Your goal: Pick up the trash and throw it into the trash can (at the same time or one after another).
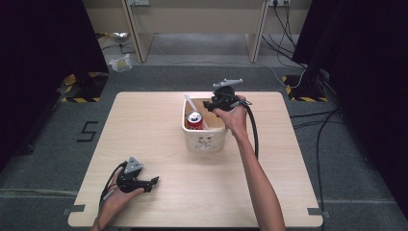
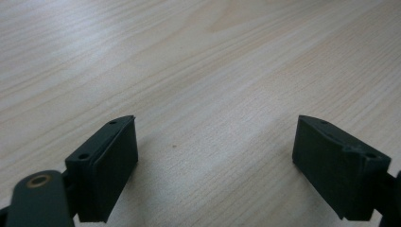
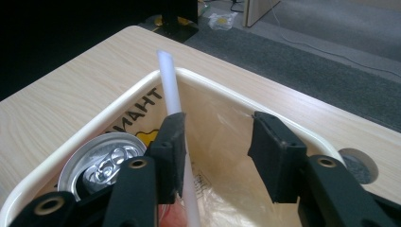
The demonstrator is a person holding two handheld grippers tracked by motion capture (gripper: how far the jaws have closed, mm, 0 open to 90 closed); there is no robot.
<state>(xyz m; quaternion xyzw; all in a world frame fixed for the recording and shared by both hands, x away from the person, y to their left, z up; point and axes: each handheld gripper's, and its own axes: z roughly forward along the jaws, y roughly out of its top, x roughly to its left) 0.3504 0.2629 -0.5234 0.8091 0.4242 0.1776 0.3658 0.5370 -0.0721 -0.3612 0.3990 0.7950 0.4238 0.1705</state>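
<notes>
We see a white straw [image 3: 171, 90], thin, smooth and matte, standing tilted in the cream tub [image 1: 205, 139] at mid-table, beside a red can [image 1: 195, 119] with a silver top. Our right gripper [image 3: 215, 151] hovers over the tub's far rim, its jaws parted; the straw lies against the inner face of one jaw and nothing presses it. Our left gripper [image 2: 215, 165] rests low at the table's [image 1: 159, 125] near left, jaws wide apart over bare wood, with open tabletop all around.
</notes>
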